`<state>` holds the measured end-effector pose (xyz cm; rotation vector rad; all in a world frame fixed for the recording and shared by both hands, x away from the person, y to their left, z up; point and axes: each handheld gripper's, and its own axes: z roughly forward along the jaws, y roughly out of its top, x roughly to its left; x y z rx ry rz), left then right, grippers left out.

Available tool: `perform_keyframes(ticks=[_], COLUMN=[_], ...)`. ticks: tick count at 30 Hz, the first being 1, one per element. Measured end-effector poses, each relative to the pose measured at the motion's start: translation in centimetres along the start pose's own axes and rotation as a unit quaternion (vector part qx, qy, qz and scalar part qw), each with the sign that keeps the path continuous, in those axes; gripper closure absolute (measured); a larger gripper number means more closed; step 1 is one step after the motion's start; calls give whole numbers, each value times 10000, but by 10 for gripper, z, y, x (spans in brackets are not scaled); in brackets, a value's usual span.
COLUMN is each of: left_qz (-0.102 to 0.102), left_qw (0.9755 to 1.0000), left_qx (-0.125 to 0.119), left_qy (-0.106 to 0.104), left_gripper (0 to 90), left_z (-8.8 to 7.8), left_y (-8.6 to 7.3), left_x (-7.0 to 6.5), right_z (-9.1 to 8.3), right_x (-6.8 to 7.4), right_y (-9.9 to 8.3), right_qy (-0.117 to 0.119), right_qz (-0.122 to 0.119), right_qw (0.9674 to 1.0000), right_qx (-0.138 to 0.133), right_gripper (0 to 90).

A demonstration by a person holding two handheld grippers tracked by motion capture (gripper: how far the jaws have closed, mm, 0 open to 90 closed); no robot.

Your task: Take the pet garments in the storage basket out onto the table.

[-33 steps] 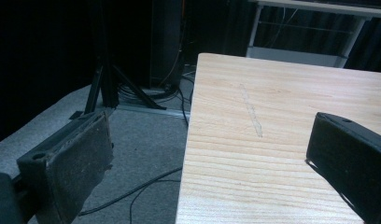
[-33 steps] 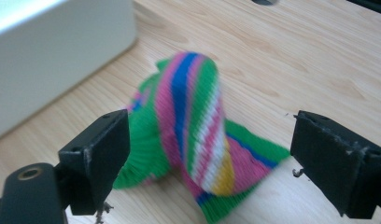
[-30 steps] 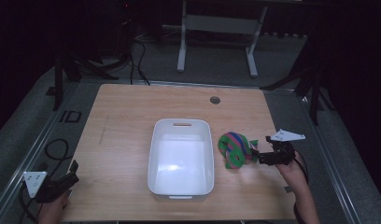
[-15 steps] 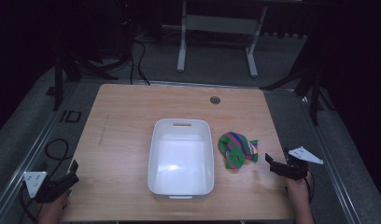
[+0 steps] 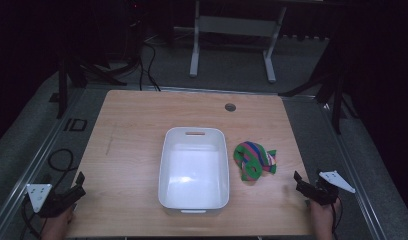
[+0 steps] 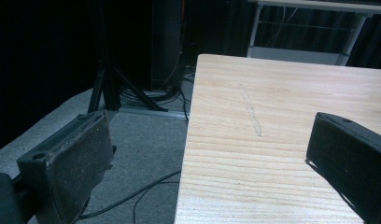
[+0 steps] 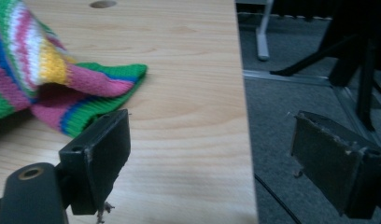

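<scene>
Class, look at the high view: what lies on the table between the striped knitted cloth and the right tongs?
Nothing: in the high view only bare wooden tabletop separates the striped knitted cloth from the right tongs, which sit open at the table's right edge.

i see my right gripper (image 5: 298,181) just off the table's (image 5: 132,125) right edge, jaws apart, near the striped knitted cloth (image 5: 254,160) lying beside the white bin (image 5: 194,137). my left gripper (image 5: 78,184) sits at the near left corner, well apart from both, jaws spread.
</scene>
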<state>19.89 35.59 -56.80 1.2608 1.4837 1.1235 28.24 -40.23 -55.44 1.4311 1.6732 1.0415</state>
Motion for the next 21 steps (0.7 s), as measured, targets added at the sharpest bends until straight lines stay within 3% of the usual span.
perform_keyframes(ticks=[9,15,21], left_qz=[35,68,93], left_qw=[10000,10000,9999], left_qx=[-22,-29,-33], left_qy=[8,31,55], left_gripper=[9,9,9], left_z=[0,-1,-1], left_y=[0,0,0], left_x=[-1,-2,-2], right_z=[-11,-11,-9], right_x=[-7,-14,-13], right_y=[-5,-7,-6], right_qy=[-370,-334,-336], right_qz=[409,760,726], right_qw=[9981,9959,9965], right_qx=[-265,-354,-235], right_gripper=[130,132,132])
